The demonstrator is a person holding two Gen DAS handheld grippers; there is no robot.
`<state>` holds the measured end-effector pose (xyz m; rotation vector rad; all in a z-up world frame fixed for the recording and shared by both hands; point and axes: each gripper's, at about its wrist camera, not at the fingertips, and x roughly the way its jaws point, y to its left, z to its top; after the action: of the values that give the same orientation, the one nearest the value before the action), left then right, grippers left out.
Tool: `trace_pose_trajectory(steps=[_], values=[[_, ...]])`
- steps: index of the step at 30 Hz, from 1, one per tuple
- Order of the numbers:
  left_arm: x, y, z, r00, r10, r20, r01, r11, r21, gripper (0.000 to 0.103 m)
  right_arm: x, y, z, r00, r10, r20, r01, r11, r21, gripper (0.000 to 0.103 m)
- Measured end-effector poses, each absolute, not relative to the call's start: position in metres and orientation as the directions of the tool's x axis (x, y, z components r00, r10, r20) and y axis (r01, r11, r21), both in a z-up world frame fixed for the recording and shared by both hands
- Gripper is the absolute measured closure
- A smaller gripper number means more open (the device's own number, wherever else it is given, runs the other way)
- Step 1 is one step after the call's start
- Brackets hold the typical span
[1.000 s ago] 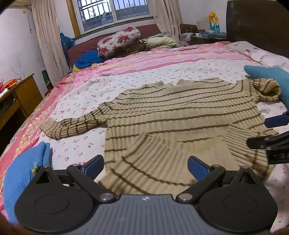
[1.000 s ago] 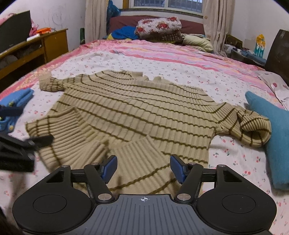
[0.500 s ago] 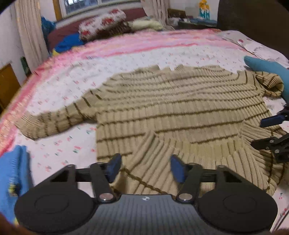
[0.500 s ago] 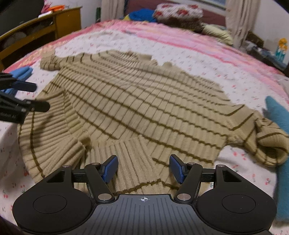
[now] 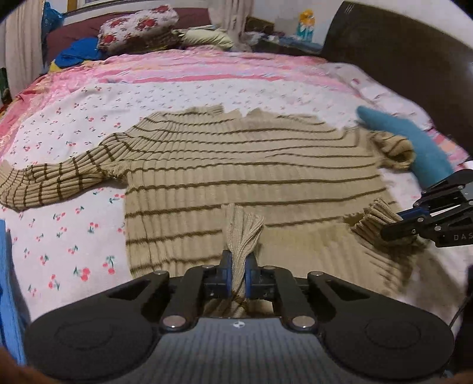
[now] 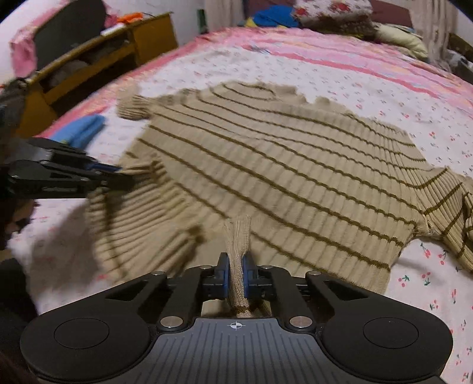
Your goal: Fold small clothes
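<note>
A striped sweater (image 5: pixel 251 177) lies spread on a bed (image 5: pixel 88 230) with a cherry-print sheet and pink quilt. The left hand-held gripper (image 5: pixel 239 273) and right hand-held gripper (image 6: pixel 235 273) are each closing, pinching its near edge. Pillows (image 5: pixel 139 28) sit by the far wall.

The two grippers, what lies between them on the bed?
Only the striped sweater: its bare near edge runs from the left gripper to the right gripper, both closing on pinched knit. The left wrist view shows it.
</note>
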<state>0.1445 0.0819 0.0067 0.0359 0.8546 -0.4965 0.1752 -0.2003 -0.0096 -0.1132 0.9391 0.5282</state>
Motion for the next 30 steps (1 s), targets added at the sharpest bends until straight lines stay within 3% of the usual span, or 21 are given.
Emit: trace_pose_trajectory(steps=[10,15,20,30], values=[[0.049,0.109,0.024,0.500,-0.438,-0.747,0.467,0.863,-0.193,0.088,0.082,-0.203,0.032,0.380,0.434,-0.817,-0.619,0.776,0.124,0.097],[0.019,0.129,0.017,0.493,-0.397,-0.774,0.414,0.890,-0.192,0.091,0.047,-0.213,0.027,0.355,0.349,-0.867,-0.628,0.776,0.055,0.097],[0.006,0.137,0.012,0.513,-0.341,-0.788,0.394,0.909,-0.138,0.091,0.046,-0.220,0.011,0.360,0.196,-0.912,-0.605,0.794,-0.068,0.093],[0.021,0.132,0.013,0.558,-0.374,-0.741,0.327,0.920,-0.218,0.090,0.026,-0.218,0.027,0.393,0.220,-0.893,-0.626,0.775,-0.084,0.088]])
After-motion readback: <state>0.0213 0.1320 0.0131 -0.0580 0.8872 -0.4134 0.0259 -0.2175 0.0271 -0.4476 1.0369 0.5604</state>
